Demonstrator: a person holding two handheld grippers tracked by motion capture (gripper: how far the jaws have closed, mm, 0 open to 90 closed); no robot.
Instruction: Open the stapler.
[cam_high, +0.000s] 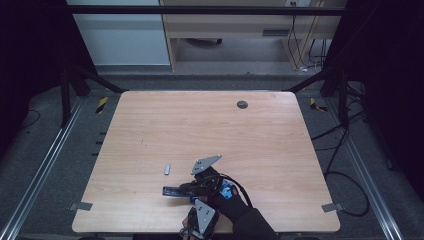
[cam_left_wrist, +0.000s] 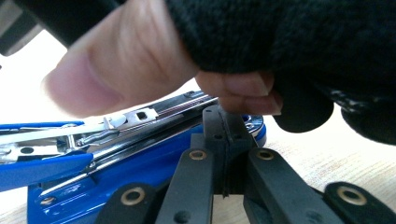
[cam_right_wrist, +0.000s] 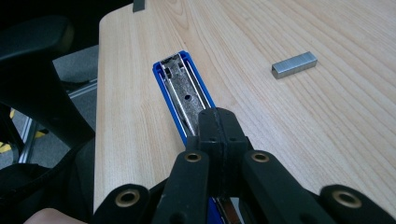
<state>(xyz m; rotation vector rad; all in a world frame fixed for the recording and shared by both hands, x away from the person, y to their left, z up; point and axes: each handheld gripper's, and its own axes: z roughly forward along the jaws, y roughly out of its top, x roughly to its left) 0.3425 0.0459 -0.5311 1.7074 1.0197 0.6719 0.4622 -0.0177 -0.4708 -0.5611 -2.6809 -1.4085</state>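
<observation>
At the table's (cam_high: 150, 125) near edge lies the opened blue stapler (cam_right_wrist: 180, 88), rigid and slick-metalled; both grippers, left (cam_left_wrist: 223, 135) and right (cam_right_wrist: 218, 135), pinch its rear, jaws closed. Staple strip (cam_right_wrist: 294, 64) waits nearby.

Left claw (cam_high: 200, 220) at the desk's (cam_high: 210, 125) near edge: cut off by the bottom of the high view, jaw tips hidden under its grey plate. Stapler (cam_high: 175, 190) there is mostly covered by the right claw (cam_high: 202, 182) and gloved hand (cam_high: 225, 197). In the left claw view, a blurred thumb (cam_left_wrist: 116, 60) blocks the stapler's (cam_left_wrist: 93, 158) top. In the right claw view, jaws hide the stapler's (cam_right_wrist: 182, 93) rear. Staple strip (cam_high: 167, 169) too small to resolve from above.
</observation>
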